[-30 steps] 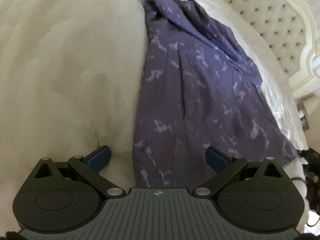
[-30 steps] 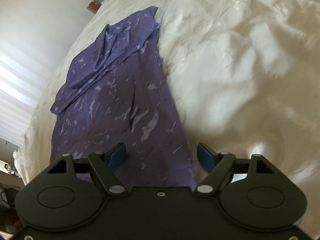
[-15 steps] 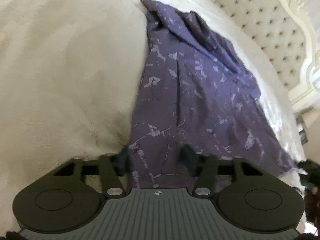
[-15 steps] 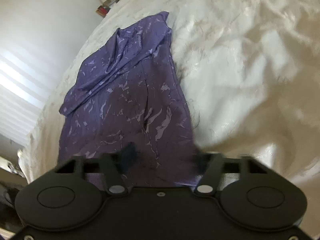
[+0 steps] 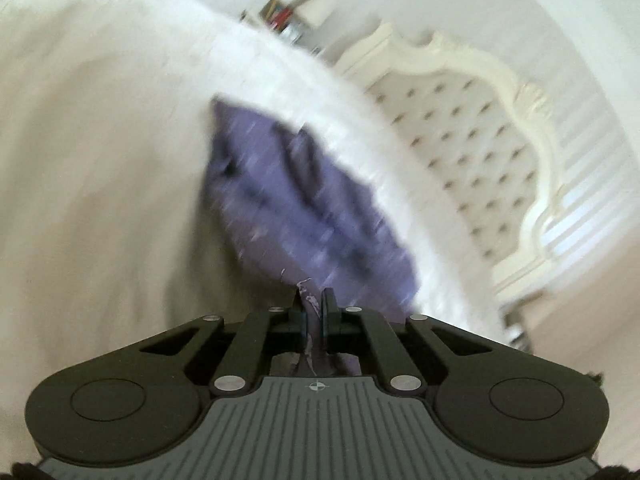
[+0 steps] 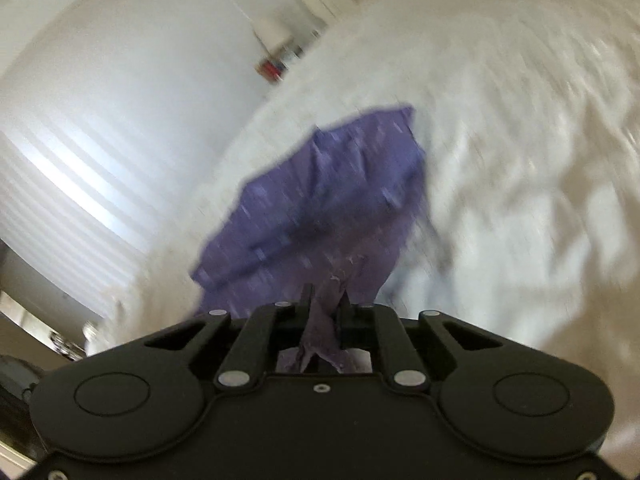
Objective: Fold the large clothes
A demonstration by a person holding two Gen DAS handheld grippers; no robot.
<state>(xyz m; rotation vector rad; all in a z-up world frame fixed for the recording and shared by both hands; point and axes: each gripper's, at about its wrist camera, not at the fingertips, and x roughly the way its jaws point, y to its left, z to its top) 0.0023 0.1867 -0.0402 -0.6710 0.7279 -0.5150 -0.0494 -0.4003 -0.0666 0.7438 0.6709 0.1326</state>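
A large purple patterned garment [image 5: 304, 208] lies on a white bed [image 5: 100, 184]; both views are motion-blurred. My left gripper [image 5: 313, 300] is shut on the garment's near hem, with a bunch of cloth pinched between its jaws. In the right wrist view the garment [image 6: 332, 196] stretches away from my right gripper [image 6: 325, 298], which is shut on another part of the near hem. The near edge is lifted off the bed; the far part of the garment rests on the bedspread.
A cream tufted headboard [image 5: 460, 120] stands at the right of the left view. A shelf with books [image 5: 284, 16] is beyond the bed. A white wall and window blinds [image 6: 72, 184] are at the left of the right view.
Both grippers went from open over the hem to shut on it. Both then lifted and tilted up, pulling the garment's near edge off the bed; the views now show headboard and wall.
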